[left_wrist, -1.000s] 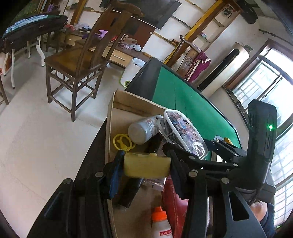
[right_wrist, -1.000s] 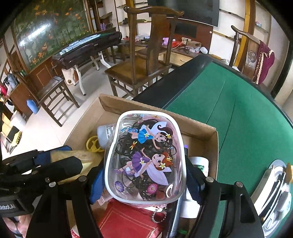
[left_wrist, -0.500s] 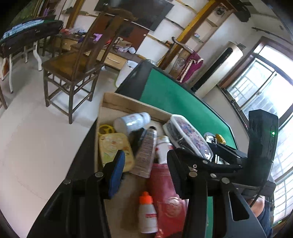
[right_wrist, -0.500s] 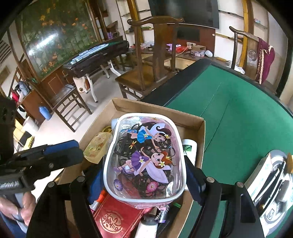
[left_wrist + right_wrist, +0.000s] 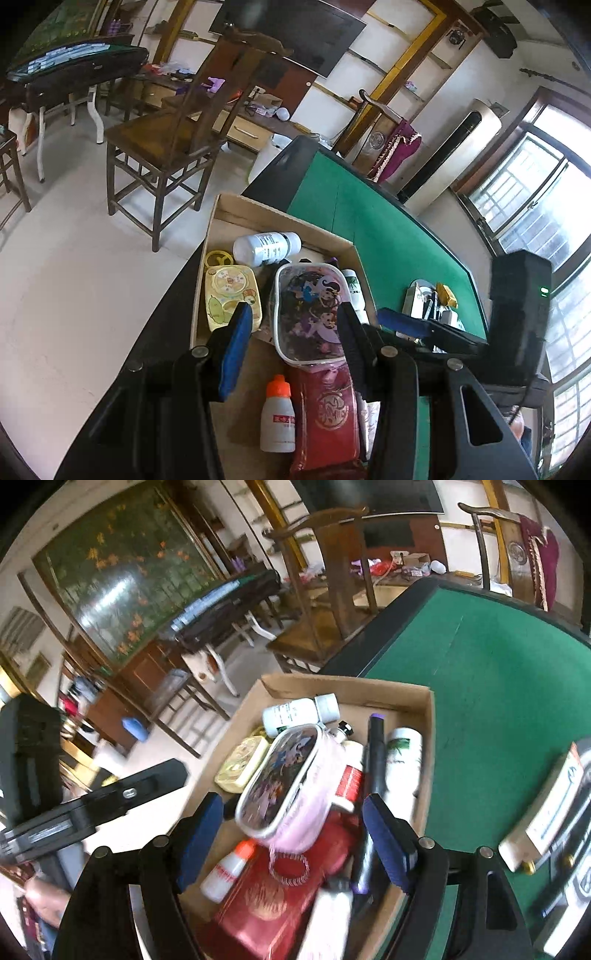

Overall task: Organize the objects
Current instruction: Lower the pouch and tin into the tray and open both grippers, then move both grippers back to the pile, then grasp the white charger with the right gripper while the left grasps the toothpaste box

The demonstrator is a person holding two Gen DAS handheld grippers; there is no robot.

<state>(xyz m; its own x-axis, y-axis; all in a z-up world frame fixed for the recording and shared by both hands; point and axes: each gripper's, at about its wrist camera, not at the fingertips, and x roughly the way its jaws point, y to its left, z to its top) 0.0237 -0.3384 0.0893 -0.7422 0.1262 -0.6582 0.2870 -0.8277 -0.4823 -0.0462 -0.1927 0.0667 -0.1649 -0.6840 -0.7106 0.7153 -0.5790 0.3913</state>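
box [image 5: 430, 738] sits at the near-left corner of the green counter [image 5: 498, 672], nearly full. left to right in the right wrist view: yellow case [image 5: 242, 762] lying flat by the left wall, cartoon pouch [image 5: 284, 786], red-label tube [image 5: 349, 779], dark marker [image 5: 375, 757], white bottle [image 5: 402, 764] along the right wall. another white bottle [image 5: 299, 712] lies crosswise at the far end, red pouch [image 5: 269, 897] and small orange-cap bottle [image 5: 229, 869] at the near end.

long items are lined up parallel to the box's long side, probably to save room. cartoon pouch rests on top of them, tipped on edge, picture face toward the left, long axis running near to far. looks dropped, not settled.

left hand-held gripper [image 5: 291, 341]: partly open, nothing between the pads, hovering over the box. right hand-held gripper [image 5: 295, 834]: wide open, pads clear of the pouch, so the pouch is free.

leftover items [image 5: 546, 812] wait on the counter at far right.
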